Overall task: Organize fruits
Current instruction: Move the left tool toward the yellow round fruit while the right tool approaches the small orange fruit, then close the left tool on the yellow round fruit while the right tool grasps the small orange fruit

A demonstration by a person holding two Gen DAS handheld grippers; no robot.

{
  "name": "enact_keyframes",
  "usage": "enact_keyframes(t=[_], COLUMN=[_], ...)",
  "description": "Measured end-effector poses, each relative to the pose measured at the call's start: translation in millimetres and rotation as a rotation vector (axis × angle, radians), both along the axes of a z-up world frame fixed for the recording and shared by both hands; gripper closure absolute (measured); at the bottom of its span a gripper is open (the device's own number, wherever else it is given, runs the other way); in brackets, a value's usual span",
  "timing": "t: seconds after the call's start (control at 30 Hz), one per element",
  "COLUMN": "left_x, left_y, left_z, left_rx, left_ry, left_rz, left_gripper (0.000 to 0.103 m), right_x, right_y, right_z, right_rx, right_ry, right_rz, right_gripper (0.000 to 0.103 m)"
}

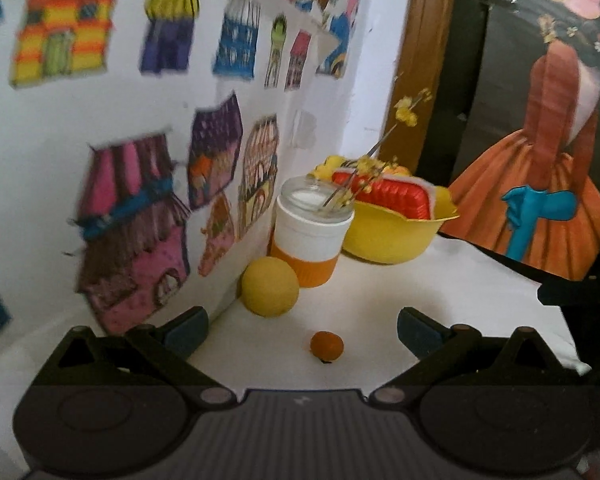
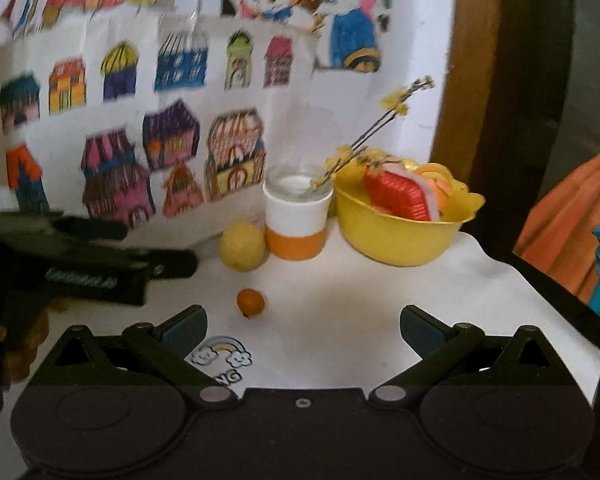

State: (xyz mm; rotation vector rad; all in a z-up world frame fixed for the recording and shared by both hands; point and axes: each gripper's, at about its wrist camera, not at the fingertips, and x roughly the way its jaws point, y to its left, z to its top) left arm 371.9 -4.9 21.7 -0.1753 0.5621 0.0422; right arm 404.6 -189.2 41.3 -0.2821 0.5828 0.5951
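Through my left wrist camera, my left gripper stands spread wide with nothing between its fingers. The small orange fruit lies on the white tabletop just ahead, about midway between the fingertips but not touching either. Beyond it the yellow round fruit rests against the foot of the white-and-orange jar, close to the wall of house drawings. Behind the jar sits the yellow bowl, with a red ribbed piece and other fruit in it. I judge the small fruit light, smooth and apt to roll, so I would close across its middle. The yellow one looks wide and matte, likely filling most of my opening.

Through my right wrist camera, my right gripper is equally wide apart and holds nothing. The small orange fruit lies ahead and to the left of its fingers; the yellow fruit touches the jar, and the bowl stands just right of the jar. My left gripper shows as a dark shape at the left edge.

What lies deep in the bowl is hidden by its rim. The flowering twigs are blurred, and the rainbow sticker is partly covered by my finger.
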Motion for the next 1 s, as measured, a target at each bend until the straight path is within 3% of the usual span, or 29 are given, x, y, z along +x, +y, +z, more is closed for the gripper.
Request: enact_keyframes(t=[0.17,0.3,0.47,0.67,0.8,1.0], left_x=[25.5,48.3,73.9,87.9,94.9,106.8], left_y=[-2.7,-5.5,-8.9,-14.2,-15.2,-5.8], left_z=[-11.4,-15.5,-24.9,-35.7,-41.1,-49.4], left_rx=[0.012,0.030,0.085,0.118,0.138,0.084], left_ry=[0.024,0.038,0.071,0.078,0.074,0.100], left_rz=[0.011,0.010,0.019,0.017,0.085,0.163], left_gripper=[0.001,0.001,0.001,0.001,0.011,0.023], right_x=[10.5,27.0,55.0,74.4,81.0,91.6], right_y=[14.9,26.6,38.7,45.9,43.8,47.3], right_z=[-11.4,-22.9,-40.0,-48.7,-52.3,-61.4], right_rx=[-0.097,-0.113,-0.062,-0.025,-0.010,-0.020], right_ry=[-0.022,0.043,0.205,0.278,0.310,0.334], right_rz=[0.150,0.194,0.187,0.150,0.126,0.095], right_gripper=[0.001,0.007,0.013,0.020,0.024,0.031])
